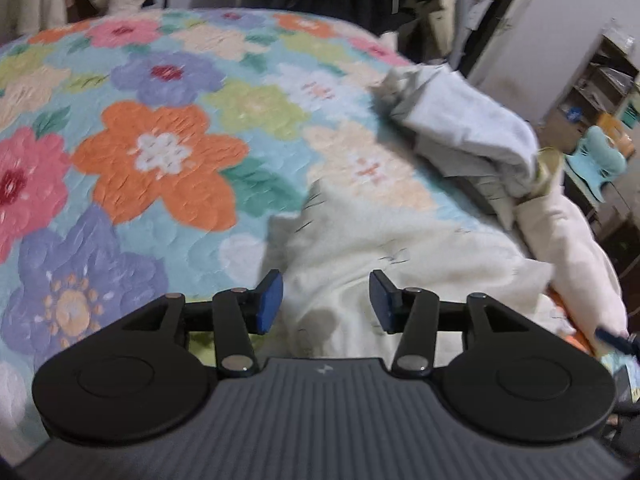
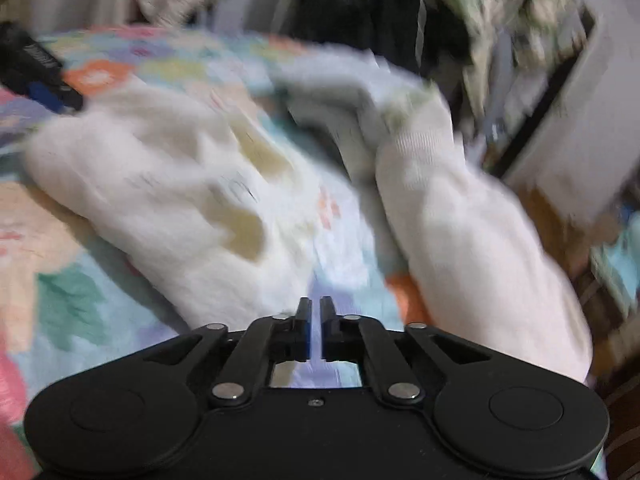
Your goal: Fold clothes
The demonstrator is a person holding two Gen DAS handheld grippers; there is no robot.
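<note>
1. While sprawled on the flowery quilt (image 1: 160, 152), cream garment (image 1: 380, 248) lies crumpled and unfolded, probably just dumped there for sorting.
2. Left gripper (image 1: 326, 300) hanging over its near edge, jaws apart, nothing pinched. Looks lined up for a grab at the hem.
3. Right gripper (image 2: 316, 320) nearly clenched, only a thin slit between the fingers, no cloth in there as far as the blurry view shows; only quilt past the tips.
4. Pale grey clothing (image 1: 464, 132) piled just behind, touching the cream sleeve. Could get dragged along.
5. Shelves (image 1: 600, 84) and clutter off the bed's far side, not in the way.
</note>
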